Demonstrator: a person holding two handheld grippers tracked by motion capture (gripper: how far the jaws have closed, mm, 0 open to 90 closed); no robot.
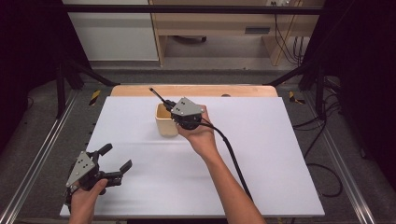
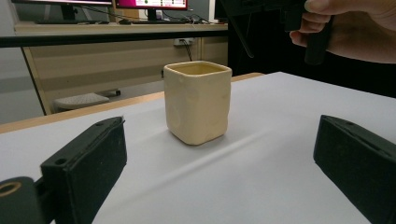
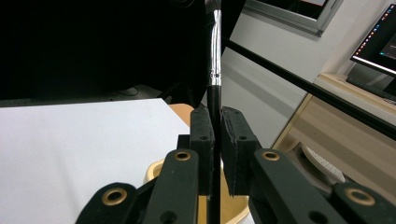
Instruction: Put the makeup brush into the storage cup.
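Observation:
A cream square cup (image 1: 164,122) stands upright on the white table sheet (image 1: 261,154), toward the back middle. My right gripper (image 1: 169,106) hovers just over the cup's far rim, shut on a thin black stick with a silver section (image 3: 215,56). The stick (image 1: 156,94) pokes up and away to the left; its lower end is hidden behind the jaws. The cup's rim (image 3: 154,171) lies directly below the right gripper (image 3: 217,116). My left gripper (image 1: 117,156) rests near the front left corner, open and holding nothing. It points at the cup (image 2: 198,100), which stands well beyond its jaws.
A wooden board edge (image 1: 194,90) runs behind the white sheet. Metal rails (image 1: 42,154) flank the table. The right gripper's cable (image 1: 231,154) trails back along the forearm. A desk with monitors (image 2: 149,4) stands beyond the table.

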